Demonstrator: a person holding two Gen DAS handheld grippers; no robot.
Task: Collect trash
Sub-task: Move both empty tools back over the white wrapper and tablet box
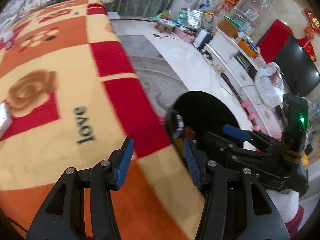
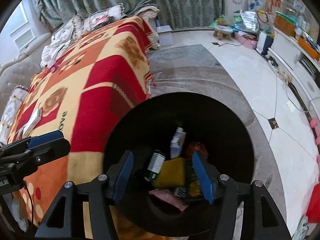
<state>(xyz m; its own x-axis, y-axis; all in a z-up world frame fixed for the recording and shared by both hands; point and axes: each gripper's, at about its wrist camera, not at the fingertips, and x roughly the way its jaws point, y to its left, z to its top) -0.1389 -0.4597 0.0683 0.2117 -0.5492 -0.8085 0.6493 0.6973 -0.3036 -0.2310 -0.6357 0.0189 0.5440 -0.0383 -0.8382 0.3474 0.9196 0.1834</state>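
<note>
- Over the black bin (image 2: 180, 140) hangs the right gripper (image 2: 167, 175), its blue jaws apart with nothing between them.
- Down inside the bin lie a white tube (image 2: 178, 140), a green carton (image 2: 157, 165) and a yellow packet (image 2: 173, 173).
- Beside it, over the blanket's (image 1: 60, 100) near edge, the left gripper (image 1: 159, 163) is open and empty too.
- A drop looks just done; next comes fetching more.
- White boxes (image 2: 33, 122) still lie far along the blanket, well apart from both grippers.

Checked blanket (image 2: 96, 84) spread at 9 o'clock; green curtain (image 2: 180, 2) hung at 12; TV (image 1: 298, 68) seen at 3.
</note>
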